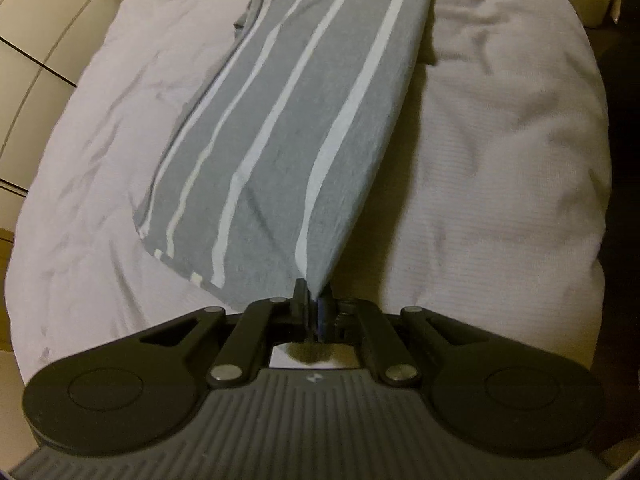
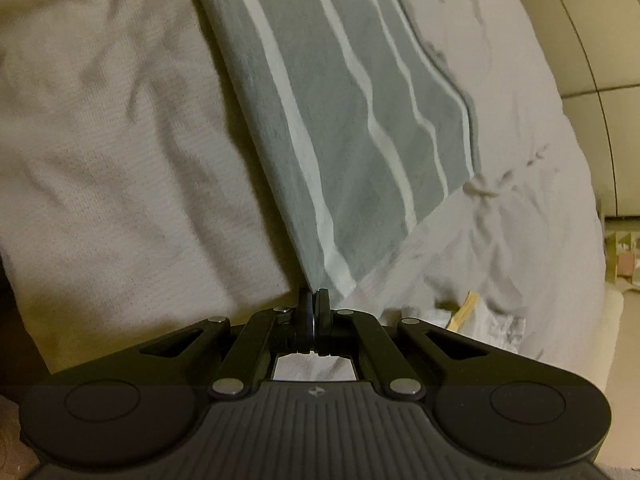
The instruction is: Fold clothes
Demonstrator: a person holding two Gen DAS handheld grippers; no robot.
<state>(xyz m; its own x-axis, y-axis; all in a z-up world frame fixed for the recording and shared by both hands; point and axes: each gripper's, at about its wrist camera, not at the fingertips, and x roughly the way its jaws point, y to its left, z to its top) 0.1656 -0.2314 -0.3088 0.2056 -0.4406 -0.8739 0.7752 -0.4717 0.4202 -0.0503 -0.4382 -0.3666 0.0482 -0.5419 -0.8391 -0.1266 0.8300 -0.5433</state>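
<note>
Left wrist view: left gripper (image 1: 314, 300) clamped on corner of grey white-striped cloth (image 1: 288, 120), lifted off white bedspread (image 1: 500, 160). Right gripper (image 2: 314, 300) pinches another corner of it.

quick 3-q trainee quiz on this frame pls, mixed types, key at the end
1. True or false: the left gripper is open and clear of the striped garment.
2. Which part of the garment does the right gripper pinch? A) the middle of a panel B) a corner C) nothing
3. Fill in: the far side of the garment lies on the white ____, while the held edge is raised above it.

Key: 1 false, its jaws are shut on a corner of the cloth. 2 B. 3 bedcover.
</note>
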